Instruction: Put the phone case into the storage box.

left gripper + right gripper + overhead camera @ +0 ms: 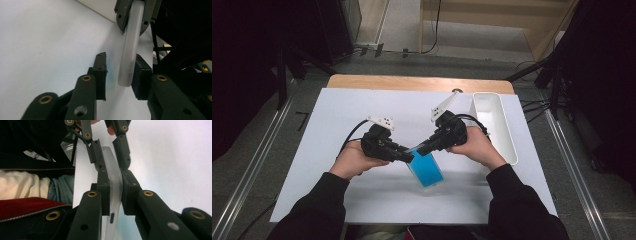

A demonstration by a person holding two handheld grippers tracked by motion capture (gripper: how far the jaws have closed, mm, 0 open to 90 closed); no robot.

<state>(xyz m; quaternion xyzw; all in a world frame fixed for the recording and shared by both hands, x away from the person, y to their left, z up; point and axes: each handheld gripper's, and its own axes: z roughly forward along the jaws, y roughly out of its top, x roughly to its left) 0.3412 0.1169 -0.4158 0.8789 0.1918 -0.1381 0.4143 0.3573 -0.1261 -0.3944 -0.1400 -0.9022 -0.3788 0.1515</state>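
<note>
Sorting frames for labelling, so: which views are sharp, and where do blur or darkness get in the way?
High view: the white table sheet is evenly lit, the surroundings dark, the blue-tinted pouch slightly soft. Left gripper view: the pouch's frosted edge and near jaws are blurred. Right gripper view: jaws fairly crisp, upper left corner black.

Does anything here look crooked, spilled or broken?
Nothing looks spilled or broken. The blue pouch is held tilted above the table between the left gripper and the right gripper, and its clear top edge bows slightly where the jaws pinch it. The white bin sits straight.
</note>
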